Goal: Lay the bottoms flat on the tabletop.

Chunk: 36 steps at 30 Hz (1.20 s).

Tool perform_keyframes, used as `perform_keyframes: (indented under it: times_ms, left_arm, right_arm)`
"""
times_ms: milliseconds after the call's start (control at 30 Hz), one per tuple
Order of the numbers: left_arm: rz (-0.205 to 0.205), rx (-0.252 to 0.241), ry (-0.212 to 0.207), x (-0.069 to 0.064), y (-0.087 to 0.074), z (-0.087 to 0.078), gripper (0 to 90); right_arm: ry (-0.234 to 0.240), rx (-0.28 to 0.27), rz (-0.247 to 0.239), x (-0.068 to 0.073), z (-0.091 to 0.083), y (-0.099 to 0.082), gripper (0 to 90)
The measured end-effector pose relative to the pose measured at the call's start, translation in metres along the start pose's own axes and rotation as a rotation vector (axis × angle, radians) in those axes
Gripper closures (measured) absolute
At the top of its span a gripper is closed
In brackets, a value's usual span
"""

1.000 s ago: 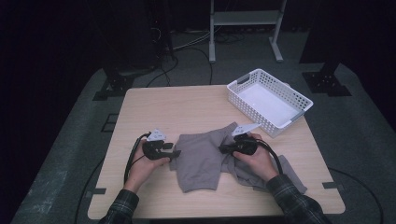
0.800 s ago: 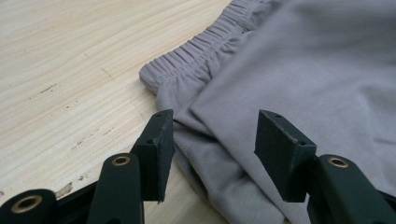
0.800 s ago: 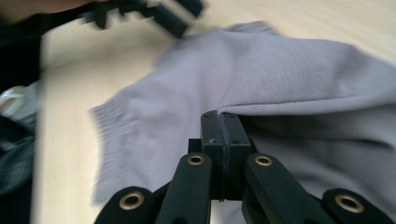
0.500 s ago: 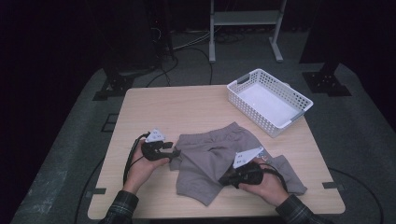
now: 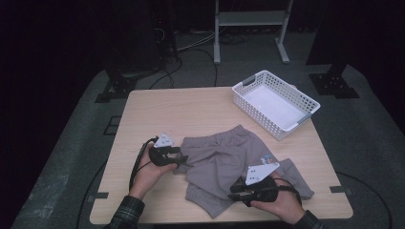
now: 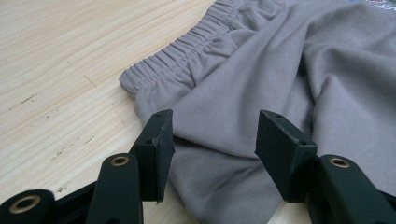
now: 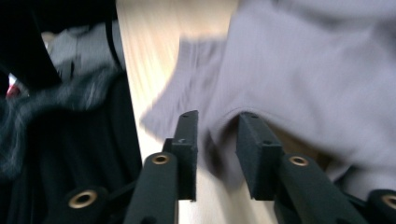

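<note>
Grey shorts (image 5: pixel 229 162) lay crumpled on the counter (image 5: pixel 191 109). Both the left gripper (image 6: pixel 212 140) and right gripper (image 7: pixel 215 140) were held released around fabric folds; edges should be pinched fully before lifting.

No words, numbers or brand names can be read anywhere. The crumpled grey fabric shorts (image 5: pixel 224 162) carry a small multicoloured printed patch (image 5: pixel 266 159) near the right gripper's grey plate; it may be a logo, but it is too small and blurred to read.
</note>
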<state>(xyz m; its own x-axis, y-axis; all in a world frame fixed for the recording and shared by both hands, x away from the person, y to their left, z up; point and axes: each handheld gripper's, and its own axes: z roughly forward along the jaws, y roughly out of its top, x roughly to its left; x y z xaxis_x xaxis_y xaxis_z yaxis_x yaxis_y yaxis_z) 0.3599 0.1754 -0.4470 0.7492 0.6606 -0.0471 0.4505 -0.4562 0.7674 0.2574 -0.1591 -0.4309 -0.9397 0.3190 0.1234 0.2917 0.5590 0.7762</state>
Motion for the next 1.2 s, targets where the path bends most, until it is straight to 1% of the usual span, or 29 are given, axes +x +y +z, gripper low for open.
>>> perform_keyframes:
  times_ms: [67,100,133,167,233,300,367,467,500,533,567,600,633,667,767,867,967,1033,1067,1100,1133,1167,1200]
  left_arm:
    - [0.0,0.003,0.006,0.001,0.0,0.002,45.9]
    - [-0.003,0.004,0.009,0.001,0.0,0.003,46.0]
    - [0.0,0.004,0.008,0.001,0.001,0.004,46.0]
    - [0.001,0.004,0.008,0.0,0.001,0.004,46.0]
    - [0.0,0.003,0.007,0.0,0.001,0.006,46.1]
    - [-0.004,0.001,0.01,0.0,0.001,0.008,46.1]
    - [0.006,0.011,0.01,0.0,0.0,0.009,46.2]
    - [0.007,0.012,0.011,0.0,0.0,0.01,46.2]
    - [0.007,0.012,0.01,0.0,0.0,0.01,46.2]
    - [0.007,0.011,0.011,0.0,0.0,0.01,46.2]
    - [0.005,0.012,0.011,0.0,0.0,0.011,46.2]
    - [0.005,0.013,0.012,0.0,-0.001,0.011,46.2]
    - [0.005,0.015,0.012,0.001,-0.001,0.011,46.1]
    - [0.006,0.019,0.011,0.001,-0.001,0.011,46.2]
    - [0.006,0.017,0.011,0.0,-0.001,0.012,46.1]
    - [0.009,0.019,0.009,-0.001,-0.001,0.012,46.0]
    - [0.009,0.018,0.008,-0.001,0.0,0.012,46.0]
    - [0.008,0.017,0.009,-0.001,-0.001,0.012,46.1]
    - [0.007,0.011,0.009,-0.001,-0.001,0.012,46.1]
    - [0.008,0.017,0.009,-0.001,0.0,0.011,46.1]
    - [0.008,0.011,0.01,-0.001,0.0,0.011,46.1]
    - [0.01,0.014,0.01,-0.001,0.0,0.011,46.1]
    - [0.012,0.015,0.01,-0.001,0.0,0.01,46.2]
  right_arm:
    - [-0.001,-0.012,-0.026,0.002,0.005,0.009,75.2]
    - [-0.013,-0.013,-0.039,0.003,0.009,0.013,77.2]
    - [-0.012,-0.021,-0.045,0.003,0.012,0.018,80.0]
    - [0.0,-0.019,-0.046,0.003,0.017,0.022,83.7]
    - [-0.003,0.018,-0.059,0.002,0.03,0.028,89.2]
    - [0.001,0.061,-0.066,-0.003,0.048,0.029,89.6]
    - [0.013,0.099,-0.075,-0.006,0.065,0.028,89.6]
    - [0.047,0.145,-0.102,-0.001,0.085,0.029,89.6]
    - [0.048,0.166,-0.111,0.002,0.09,0.029,89.6]
    - [0.033,0.185,-0.12,0.003,0.095,0.028,89.6]
    - [0.037,0.181,-0.124,0.003,0.098,0.027,89.8]
    - [0.044,0.179,-0.113,0.002,0.098,0.027,89.8]
    - [0.048,0.184,-0.117,0.003,0.098,0.027,89.8]
    - [0.061,0.186,-0.113,0.004,0.098,0.027,89.8]
    - [0.131,0.186,-0.111,0.015,0.099,0.024,89.8]
    - [0.199,0.19,-0.125,0.028,0.102,0.023,89.8]
    - [0.255,0.204,-0.145,0.04,0.104,0.022,89.9]
    - [0.288,0.218,-0.169,0.047,0.103,0.022,89.7]
    - [0.3,0.211,-0.173,0.049,0.101,0.022,89.7]
    - [0.305,0.194,-0.167,0.049,0.098,0.023,89.6]
    - [0.3,0.176,-0.16,0.047,0.094,0.025,89.0]
    - [0.278,0.158,-0.154,0.042,0.089,0.027,86.3]
    - [0.243,0.139,-0.142,0.036,0.084,0.029,85.0]
